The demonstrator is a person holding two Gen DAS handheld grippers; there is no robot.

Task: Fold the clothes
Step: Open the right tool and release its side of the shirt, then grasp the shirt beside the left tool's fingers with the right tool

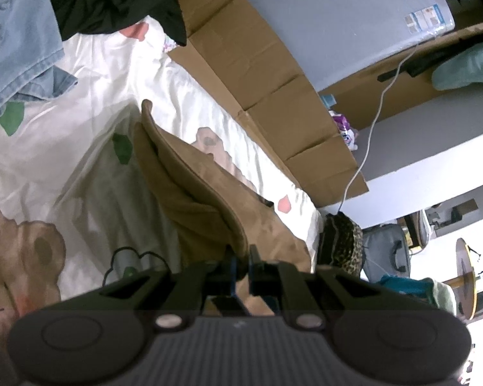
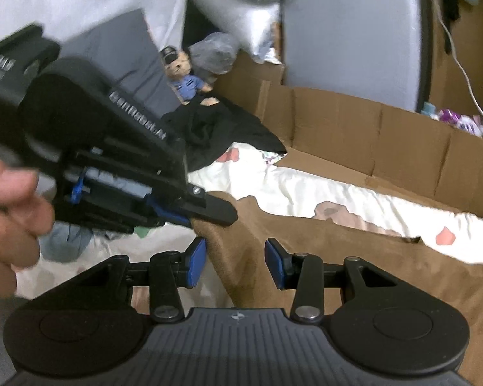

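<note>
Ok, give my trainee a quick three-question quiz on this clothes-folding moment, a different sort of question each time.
1. True or false: the left gripper is shut on the brown garment.
2. Which gripper has nothing between its blue pads: A) left, B) right?
3. Fill in: the black garment lies just in front of a toy ____.

Key: 1 true; 2 B, its jaws stand apart above the brown cloth; 3 bear, a plush in a blue top.

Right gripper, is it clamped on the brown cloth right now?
No, the right gripper has its blue pads apart, hovering over the brown cloth unpinched.
</note>
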